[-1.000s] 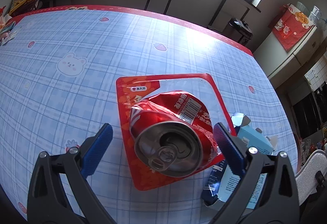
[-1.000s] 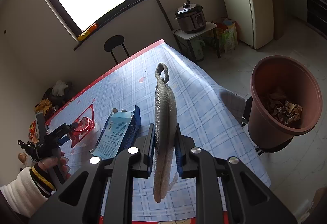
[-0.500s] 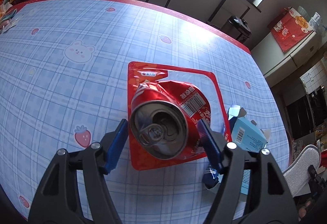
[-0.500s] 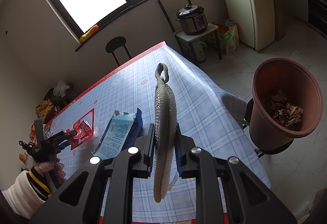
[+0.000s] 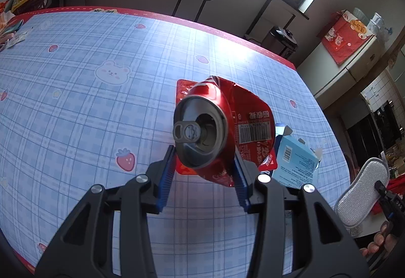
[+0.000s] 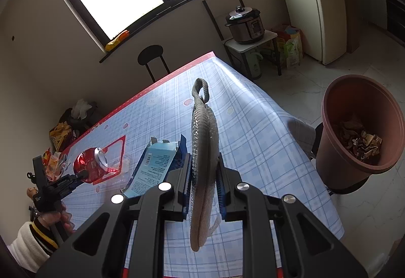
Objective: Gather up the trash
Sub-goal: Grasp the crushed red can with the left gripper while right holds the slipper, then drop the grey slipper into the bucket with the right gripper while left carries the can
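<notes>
Left claw [image 5: 203,164] clamps a crushed red can [image 5: 215,126], silver top dented

On the crushed red aluminium can [image 5: 227,126] I read a barcode and, upside down, the Chinese characters 回收我 above it; lower down, part of "Coca-Cola" script shows. The light blue cardboard carton [image 5: 296,164] carries a barcode and small print I cannot read.
</notes>
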Tool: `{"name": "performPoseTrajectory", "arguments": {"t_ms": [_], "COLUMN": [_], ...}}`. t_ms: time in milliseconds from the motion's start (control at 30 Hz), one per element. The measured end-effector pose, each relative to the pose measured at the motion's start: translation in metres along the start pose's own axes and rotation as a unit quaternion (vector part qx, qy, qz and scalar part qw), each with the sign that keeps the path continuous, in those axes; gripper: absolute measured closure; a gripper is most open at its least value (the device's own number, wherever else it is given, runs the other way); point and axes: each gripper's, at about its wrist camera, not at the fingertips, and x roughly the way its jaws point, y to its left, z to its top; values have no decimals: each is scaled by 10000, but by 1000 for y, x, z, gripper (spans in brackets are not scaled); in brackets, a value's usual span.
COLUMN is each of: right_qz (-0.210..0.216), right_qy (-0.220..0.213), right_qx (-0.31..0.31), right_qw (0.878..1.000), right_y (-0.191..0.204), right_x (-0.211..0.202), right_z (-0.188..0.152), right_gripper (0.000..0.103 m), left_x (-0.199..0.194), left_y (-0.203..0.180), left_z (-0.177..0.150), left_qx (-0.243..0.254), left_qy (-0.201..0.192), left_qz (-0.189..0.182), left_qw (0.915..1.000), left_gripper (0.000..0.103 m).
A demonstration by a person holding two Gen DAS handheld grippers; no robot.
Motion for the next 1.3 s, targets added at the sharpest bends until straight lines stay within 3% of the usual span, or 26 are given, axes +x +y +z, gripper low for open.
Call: {"name": "performPoseTrajectory", "arguments": {"t_ms": [367,733,967,1300], "right_qz": [137,335,24,-937], "right_qy": [-82,-474,-896,-1156], "right_qx": [-106,-203,-51,291], "right_qw": [9998,9981,9960,9884], "right_y": [14,9,-48,-182], "right_x": [-5,-35,-75,-124], "right_z": [5,23,48,92], "right_gripper": [84,84,84,84], "left_x": [-56,-113,-130,-126], "left_y": [-12,-74,-134,-214], "left_z": [-1,10,11,-7], "left_qx": [256,670,977,1252], "left_qy": [-575,-1069,-1258,-1259], "left_qz": [-74,-386,-666,-855], "left_qw": [9980,9913,9850,9804], "left_gripper": [59,59,59,59]}}
